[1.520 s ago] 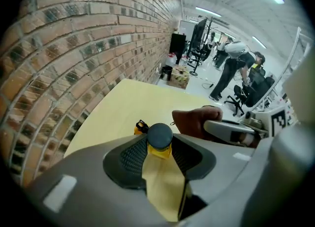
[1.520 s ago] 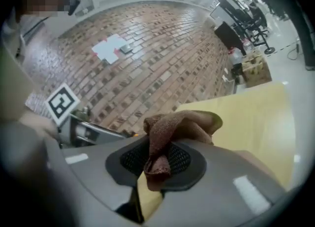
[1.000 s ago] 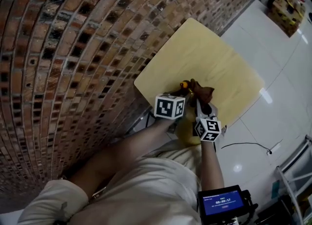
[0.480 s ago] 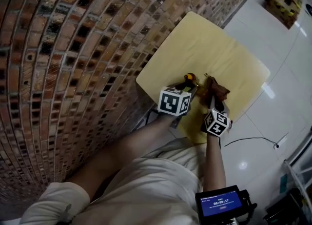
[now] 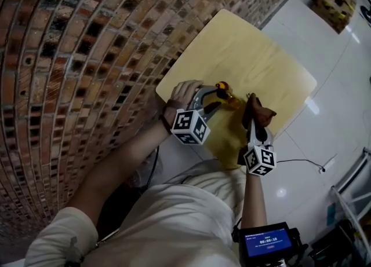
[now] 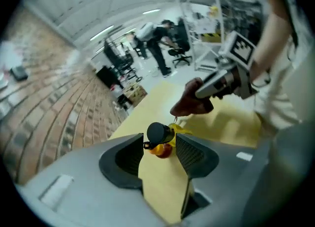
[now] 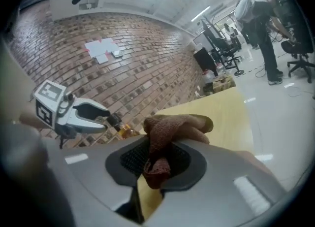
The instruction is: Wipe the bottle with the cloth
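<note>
A small bottle [image 5: 225, 93] of yellow-orange liquid with a black cap [image 6: 158, 133] sits on the yellow wooden table [image 5: 255, 46] near its left edge. My left gripper [image 5: 215, 100] reaches down at it. Its jaws have just been opening, and the cap lies between the left gripper's fingertips [image 6: 160, 141] with neither pad pressing on it. My right gripper [image 5: 254, 123] is shut on a bunched brown cloth [image 5: 258, 112], held off to the right of the bottle. In the right gripper view the cloth [image 7: 170, 125] bulges out of the right gripper [image 7: 155, 161], and the bottle [image 7: 127, 131] shows beyond the left gripper [image 7: 109, 117].
A brick wall [image 5: 87, 40] runs close along the table's left side. White tiled floor [image 5: 342, 103] with a thin cable [image 5: 295, 171] lies to the right. A small screen [image 5: 266, 241] hangs at the person's waist. People and office chairs [image 6: 162, 39] are far off.
My left gripper has rolled over, so the hand now shows on top, and its jaws have opened off the bottle. My right gripper has carried the cloth away to the right of the bottle.
</note>
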Demonstrator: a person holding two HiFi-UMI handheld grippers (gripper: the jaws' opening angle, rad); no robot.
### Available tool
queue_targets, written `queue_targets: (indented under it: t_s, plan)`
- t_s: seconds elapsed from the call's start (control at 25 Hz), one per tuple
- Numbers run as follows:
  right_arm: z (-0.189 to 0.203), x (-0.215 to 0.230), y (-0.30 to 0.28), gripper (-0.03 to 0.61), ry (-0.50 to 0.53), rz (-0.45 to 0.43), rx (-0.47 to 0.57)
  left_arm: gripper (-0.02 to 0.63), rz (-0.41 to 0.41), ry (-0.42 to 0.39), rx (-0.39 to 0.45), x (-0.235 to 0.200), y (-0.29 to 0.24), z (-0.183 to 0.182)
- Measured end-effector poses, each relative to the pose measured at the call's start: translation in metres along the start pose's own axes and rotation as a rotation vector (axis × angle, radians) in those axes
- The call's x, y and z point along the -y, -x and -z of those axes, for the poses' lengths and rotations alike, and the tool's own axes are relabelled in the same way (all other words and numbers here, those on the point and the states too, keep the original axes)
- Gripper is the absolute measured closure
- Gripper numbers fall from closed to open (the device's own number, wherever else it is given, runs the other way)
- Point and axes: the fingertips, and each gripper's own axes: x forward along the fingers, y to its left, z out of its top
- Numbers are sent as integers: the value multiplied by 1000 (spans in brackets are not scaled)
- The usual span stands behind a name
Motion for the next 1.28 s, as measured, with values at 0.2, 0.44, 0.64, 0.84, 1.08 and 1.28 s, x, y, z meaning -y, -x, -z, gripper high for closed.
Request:
queue_targets:
  t_s: [0.2, 0.44, 0.64, 0.84, 1.08, 1.28]
  plan:
    - [-15, -49, 12, 511, 92, -198, 12, 391, 152, -340, 27, 9, -15, -6]
    - [-11, -111, -4, 511, 291, -370, -24, 428, 227, -254, -16, 7, -25, -19]
    - [2, -115, -40, 509, 286, -353, -78, 431, 159, 92, -150, -7, -31, -14]
    - [38, -69, -70, 510, 325, -219, -198, 434, 128, 369, -154, -22, -33, -21]
    - [83, -1, -97, 509, 197, 37, -355, 439, 118, 474, -165, -30, -36, -20]
    - [53, 43, -95, 509, 20, 302, -259, 442, 95, 604, -187, -34, -36, -16]
